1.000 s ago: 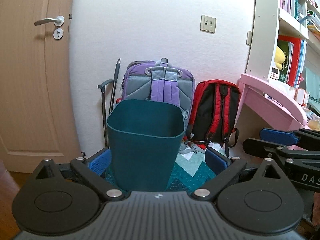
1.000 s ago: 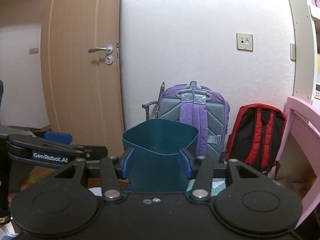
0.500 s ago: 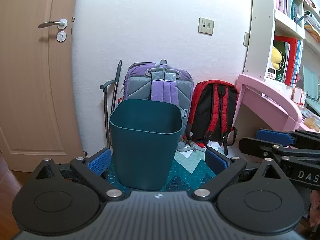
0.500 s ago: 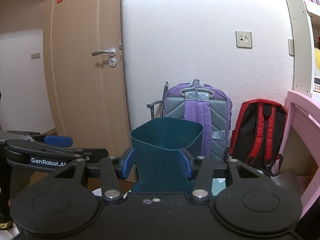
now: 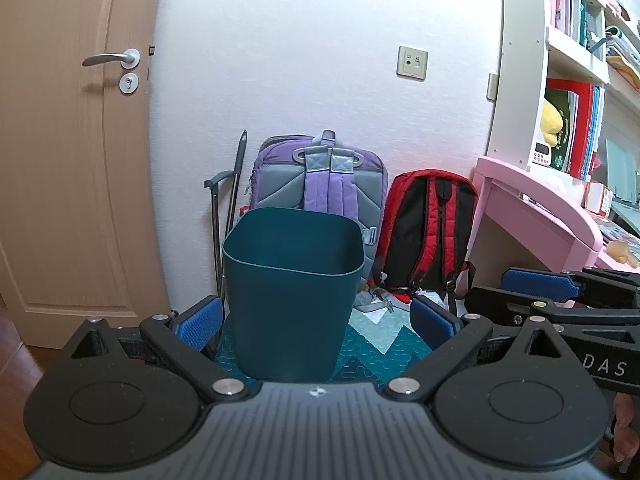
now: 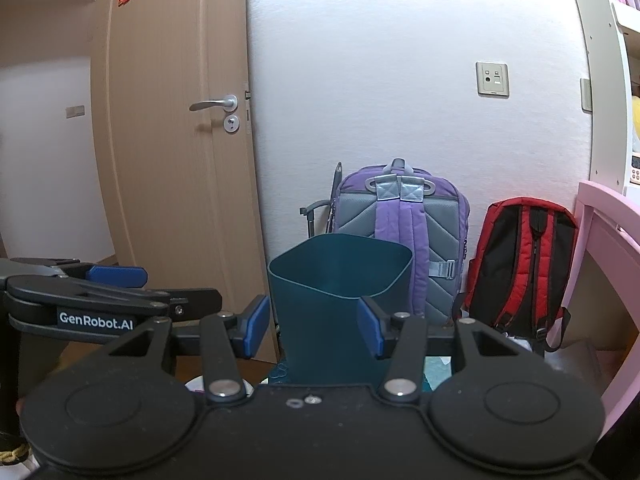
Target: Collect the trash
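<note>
A: Quick one. Where are we on collecting trash?

B: Early, we'd say. The teal bin stands upright on the quilted mat on the floor, in front of the purple backpack. We can't see its bottom, so we can't tell if anything is in it. Nothing is being carried.

A: Any trash visible?

B: We think so: some crumpled white and grey scraps on the mat, between the bin and the red backpack. Too small to be sure what they are. So pickup and drop look still ahead.

A: Left hand-held gripper?

B: Left hand-held gripper is spread wide, blue pads on either side of the bin in the picture, but the bin looks farther off; no contact we can see. Empty.

A: Right one?

B: Right hand-held gripper is released too, a clear gap between the pads, nothing in it. The bin shows beyond the gap, not touched. Each one is visible in the other's side view, level, near each other.

A: Next?

B: Probably reach for the scraps by the red backpack.
</note>
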{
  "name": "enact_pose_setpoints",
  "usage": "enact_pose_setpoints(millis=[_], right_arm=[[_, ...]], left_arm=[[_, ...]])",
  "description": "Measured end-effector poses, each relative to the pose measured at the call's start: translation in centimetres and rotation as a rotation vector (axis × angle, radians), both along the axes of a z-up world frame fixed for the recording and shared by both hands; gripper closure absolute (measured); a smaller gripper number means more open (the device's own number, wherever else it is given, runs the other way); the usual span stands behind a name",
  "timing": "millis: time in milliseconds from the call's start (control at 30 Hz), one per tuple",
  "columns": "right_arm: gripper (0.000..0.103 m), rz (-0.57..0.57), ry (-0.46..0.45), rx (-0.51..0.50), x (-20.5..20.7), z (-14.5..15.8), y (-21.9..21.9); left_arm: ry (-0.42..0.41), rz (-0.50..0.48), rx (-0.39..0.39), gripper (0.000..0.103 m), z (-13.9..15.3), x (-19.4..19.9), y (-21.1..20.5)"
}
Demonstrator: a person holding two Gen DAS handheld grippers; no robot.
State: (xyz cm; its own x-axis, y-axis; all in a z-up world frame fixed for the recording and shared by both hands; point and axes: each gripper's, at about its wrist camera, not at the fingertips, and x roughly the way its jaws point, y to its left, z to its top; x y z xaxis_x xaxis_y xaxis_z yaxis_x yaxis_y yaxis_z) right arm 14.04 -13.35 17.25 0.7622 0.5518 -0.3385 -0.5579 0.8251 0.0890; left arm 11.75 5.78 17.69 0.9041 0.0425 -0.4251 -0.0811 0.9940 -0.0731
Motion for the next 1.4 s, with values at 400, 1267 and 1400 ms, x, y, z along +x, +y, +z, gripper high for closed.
enact_pose_setpoints(millis=[400, 1267, 1400], right_arm=[[0.054, 0.019, -0.005, -0.012, 0.04, 0.18, 0.09], [0.054, 0.023, 0.004, -0.008, 0.32, 0.09, -0.03], [0.054, 0.022, 0.006, -0.01, 0.39, 0.0, 0.13]], left_arm=[[0.005, 0.021, 0.016, 0.002, 0.33, -0.15, -0.3], [-0.011, 0.038, 0.022, 0.002, 0.5, -0.51, -0.59], [-0.004, 0.037, 0.01, 0.002, 0.25, -0.36, -0.42]])
